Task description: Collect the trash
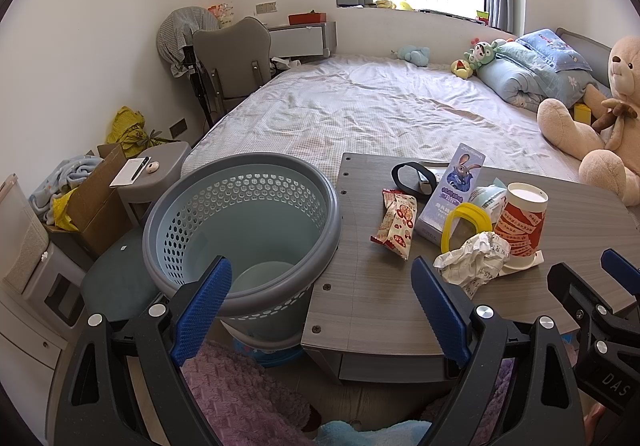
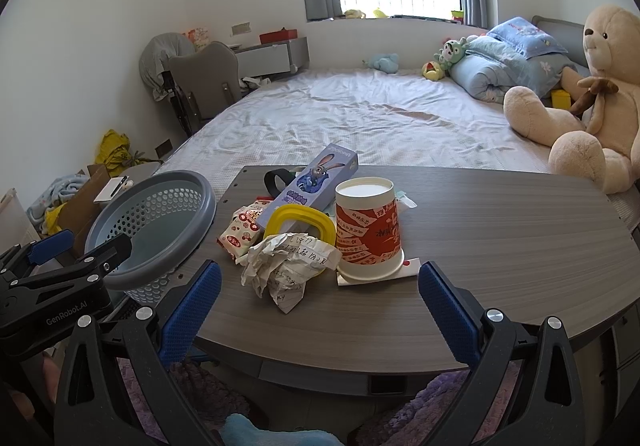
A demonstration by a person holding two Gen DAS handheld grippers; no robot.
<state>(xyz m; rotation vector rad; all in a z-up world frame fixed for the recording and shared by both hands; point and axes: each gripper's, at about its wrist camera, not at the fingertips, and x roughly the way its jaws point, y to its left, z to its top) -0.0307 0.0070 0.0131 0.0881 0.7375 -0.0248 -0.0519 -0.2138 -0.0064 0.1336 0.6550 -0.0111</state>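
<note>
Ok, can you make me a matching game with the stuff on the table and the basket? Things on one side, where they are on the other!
Things:
1. crumpled paper
2. red and white cup
3. snack packet
4. basket

Places:
A. beside the table, off its left edge
B. upside down on a white card
C. nearest the table's front edge, in front of the yellow ring
D. lying flat between the basket and the rabbit box

Pairs: 1-C, 2-B, 3-D, 4-A
</note>
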